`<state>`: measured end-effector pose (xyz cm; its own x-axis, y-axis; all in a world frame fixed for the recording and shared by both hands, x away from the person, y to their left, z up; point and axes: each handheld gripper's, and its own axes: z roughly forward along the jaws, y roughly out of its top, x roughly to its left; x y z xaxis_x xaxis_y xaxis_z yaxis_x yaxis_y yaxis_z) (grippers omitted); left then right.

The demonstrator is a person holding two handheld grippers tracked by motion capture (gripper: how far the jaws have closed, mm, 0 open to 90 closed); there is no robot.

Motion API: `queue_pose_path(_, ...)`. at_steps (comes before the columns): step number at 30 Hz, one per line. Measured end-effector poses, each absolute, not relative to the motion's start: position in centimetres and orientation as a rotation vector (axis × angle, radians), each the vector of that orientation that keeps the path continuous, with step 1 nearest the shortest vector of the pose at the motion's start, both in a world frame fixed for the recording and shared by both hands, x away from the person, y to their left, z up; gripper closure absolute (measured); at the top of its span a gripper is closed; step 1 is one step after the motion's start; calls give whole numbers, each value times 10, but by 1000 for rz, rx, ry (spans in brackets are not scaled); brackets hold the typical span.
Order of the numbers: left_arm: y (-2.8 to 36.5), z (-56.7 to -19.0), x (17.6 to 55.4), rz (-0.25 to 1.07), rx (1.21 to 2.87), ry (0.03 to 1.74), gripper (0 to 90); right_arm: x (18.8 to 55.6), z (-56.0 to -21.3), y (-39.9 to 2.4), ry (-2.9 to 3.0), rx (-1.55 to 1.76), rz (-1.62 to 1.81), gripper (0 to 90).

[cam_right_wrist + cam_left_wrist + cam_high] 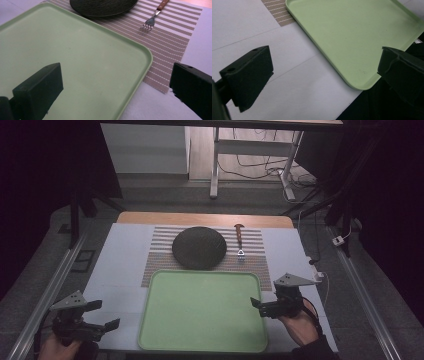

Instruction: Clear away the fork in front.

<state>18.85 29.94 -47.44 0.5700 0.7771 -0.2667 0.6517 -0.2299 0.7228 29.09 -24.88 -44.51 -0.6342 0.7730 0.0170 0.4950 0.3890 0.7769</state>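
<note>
An empty light-green tray (202, 310) lies at the near middle of the table. Behind it a dark round plate (199, 247) rests on a striped placemat (160, 260), and a wooden-handled fork (240, 240) lies to the plate's right. My left gripper (106, 314) hovers open off the tray's near-left corner. In its own view the left gripper (324, 72) frames that corner of the tray (352, 32). My right gripper (257, 307) is open at the tray's right edge. In the right gripper view (116, 87) one jaw is over the tray (62, 50), the other outside its rim.
A white cover (120, 270) spreads over the table, with a wooden strip (205, 218) at its far edge. Metal rails (45, 295) run along both sides. In the right gripper view the plate (102, 6), fork (152, 20) and placemat (170, 45) lie ahead.
</note>
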Motion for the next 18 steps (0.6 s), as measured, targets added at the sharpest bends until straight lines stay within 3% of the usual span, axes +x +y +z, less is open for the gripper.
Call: queue_pose_path(18, 300, -475, 189, 181, 1954, 1154, 0, 340, -452, -229, 2310, 1117, 1031, 0)
